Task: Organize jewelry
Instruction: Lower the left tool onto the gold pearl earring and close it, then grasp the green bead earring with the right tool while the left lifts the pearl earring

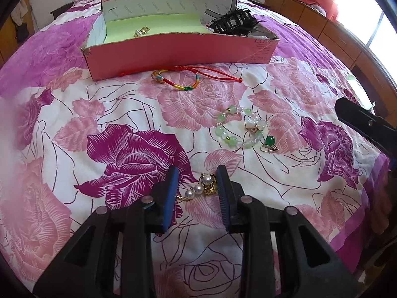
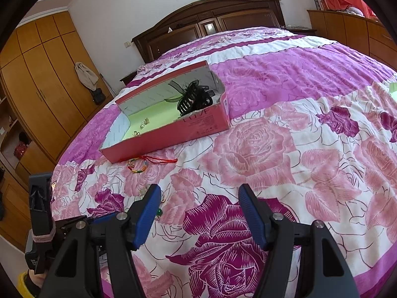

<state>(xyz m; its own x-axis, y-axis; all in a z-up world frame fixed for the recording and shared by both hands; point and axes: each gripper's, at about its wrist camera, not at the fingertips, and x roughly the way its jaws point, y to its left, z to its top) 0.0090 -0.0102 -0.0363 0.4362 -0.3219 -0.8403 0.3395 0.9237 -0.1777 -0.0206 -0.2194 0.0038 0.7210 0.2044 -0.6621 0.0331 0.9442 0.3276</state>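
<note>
The pearl brooch (image 1: pixel 202 188) is straddled by the wide left gripper (image 1: pixel 198 173); closing is judged next, then the box (image 1: pixel 178 52) ahead.

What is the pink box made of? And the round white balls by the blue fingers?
The pink box looks like cardboard: thin matte walls with a torn, ragged top edge. The white balls look like pearls, maybe fake ones: smooth, glossy, with bright highlights, linked by shiny gold-coloured metal. They lie between the open left gripper fingers.
</note>
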